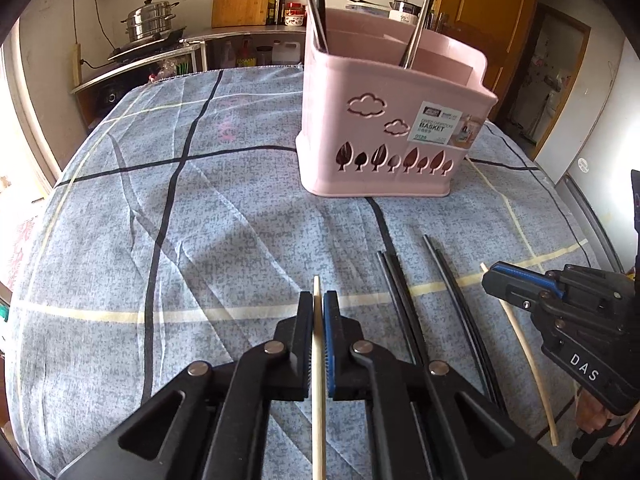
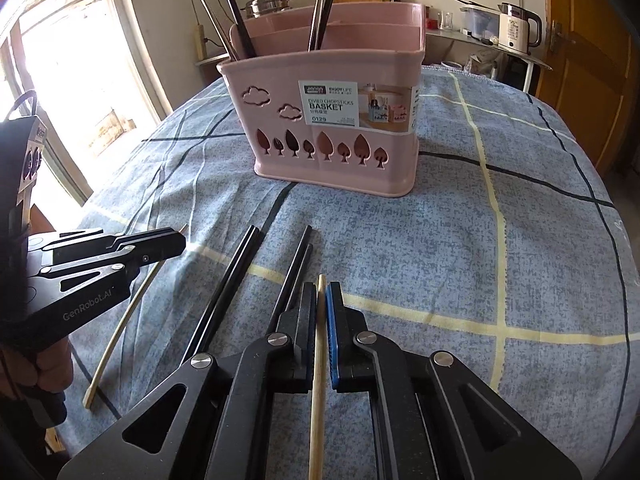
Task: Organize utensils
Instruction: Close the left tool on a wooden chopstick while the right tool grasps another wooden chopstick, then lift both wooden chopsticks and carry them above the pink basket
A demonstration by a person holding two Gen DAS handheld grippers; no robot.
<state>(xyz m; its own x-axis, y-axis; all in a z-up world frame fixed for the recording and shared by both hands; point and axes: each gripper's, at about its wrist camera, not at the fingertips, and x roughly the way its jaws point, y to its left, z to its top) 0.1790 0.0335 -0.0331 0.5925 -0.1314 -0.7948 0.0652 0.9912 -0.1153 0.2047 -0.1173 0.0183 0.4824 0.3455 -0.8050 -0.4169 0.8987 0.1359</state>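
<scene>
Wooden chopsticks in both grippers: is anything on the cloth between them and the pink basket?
Nothing visible blocks the way. The left gripper and right gripper are each shut on a wooden chopstick; the cloth up to the basket is bare. The black chopsticks lie between the two grippers, not ahead of either.

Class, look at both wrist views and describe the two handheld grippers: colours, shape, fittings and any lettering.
Both are black, angular scissor-style linkages with silver round pivot pins and triangular cut-outs. On each, one finger carries a blue ribbed pad. The left gripper bears white "GenRobot.AI" lettering on its side; the right gripper bears white "DAS" lettering. No sleeves are visible.
</scene>
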